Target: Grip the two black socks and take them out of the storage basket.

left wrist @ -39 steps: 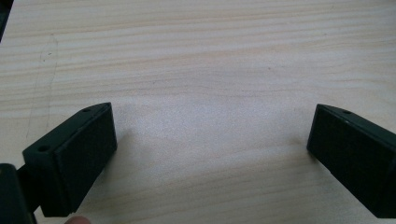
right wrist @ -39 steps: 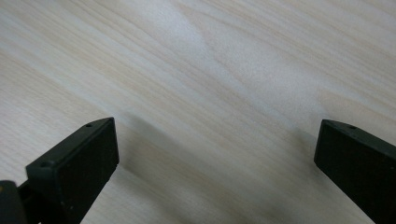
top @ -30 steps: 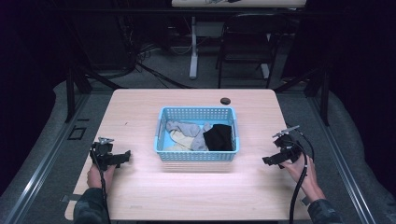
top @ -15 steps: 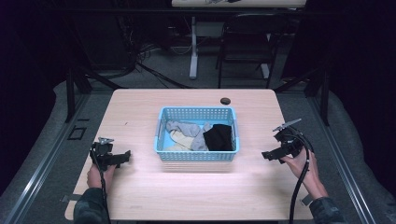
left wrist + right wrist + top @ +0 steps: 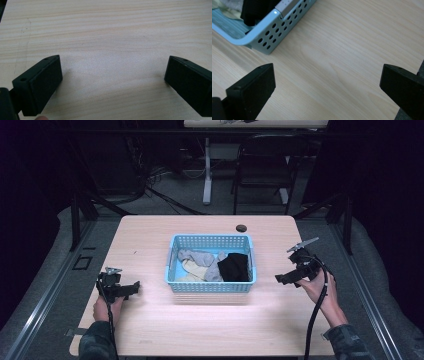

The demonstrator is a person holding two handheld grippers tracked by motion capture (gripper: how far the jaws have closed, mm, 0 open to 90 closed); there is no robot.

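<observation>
- High view gives us the whole table (image 5: 150,245): a pale wood top with a blue basket (image 5: 210,287) at the centre of the frame, holding a grey cloth (image 5: 200,257), a cream cloth (image 5: 192,269) and a black cloth (image 5: 234,266).
- We see a small dark disc (image 5: 241,227) on the table just above the basket, apart from it.
- At lower left of that frame the left gripper (image 5: 131,287) sits low over the table in a hand (image 5: 106,308); at right the right gripper (image 5: 282,279) is held higher in the other hand (image 5: 315,287), its jaws pointing toward the basket.
- Left gripper view adds what we cannot judge from above: its jaws stand wide apart with nothing between them, over bare wood grain.
- Right gripper view shows us those jaws spread wide too, holding nothing, with the basket's perforated corner at upper left of the frame and the black cloth hanging over its rim.
- Around the table we see a dark room, grey floor, cables and the legs of other furniture behind.
</observation>
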